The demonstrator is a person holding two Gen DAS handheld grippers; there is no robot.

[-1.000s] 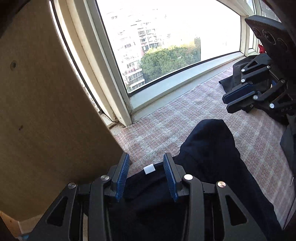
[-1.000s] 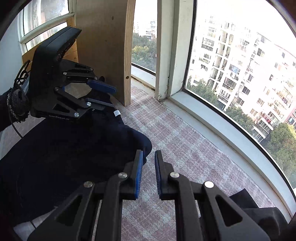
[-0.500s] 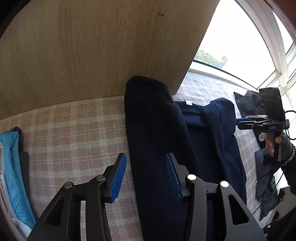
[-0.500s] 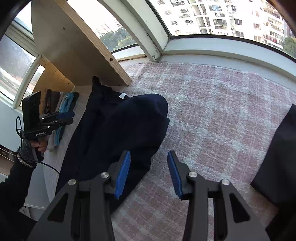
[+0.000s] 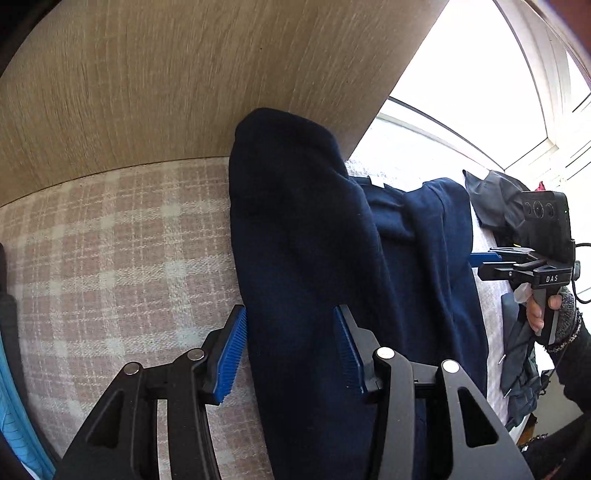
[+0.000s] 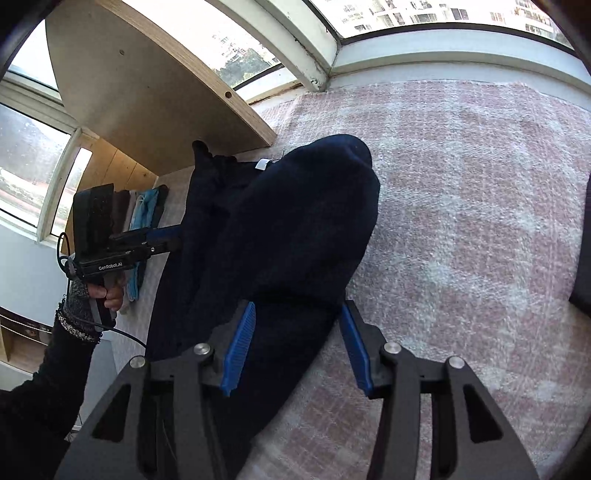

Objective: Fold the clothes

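Note:
A navy garment lies lengthwise on the pink plaid cloth, both sides folded in over its middle. A white label shows at its far end. My left gripper is open, and the left folded side runs between its blue pads. My right gripper is open too, straddling the right folded side of the garment. From across the garment, the left gripper reaches its left edge and the right gripper its right edge, each held by a hand.
A wooden panel stands against the far end of the garment, with windows behind it. Dark clothes lie heaped to the right. A stack of light blue and dark clothes sits to the left. Plaid cloth stretches right.
Both grippers drew back from the collar end and tilted down along the garment's folded sides. The right gripper went from nearly shut to wide open. Fabric now sits between both pairs of pads.

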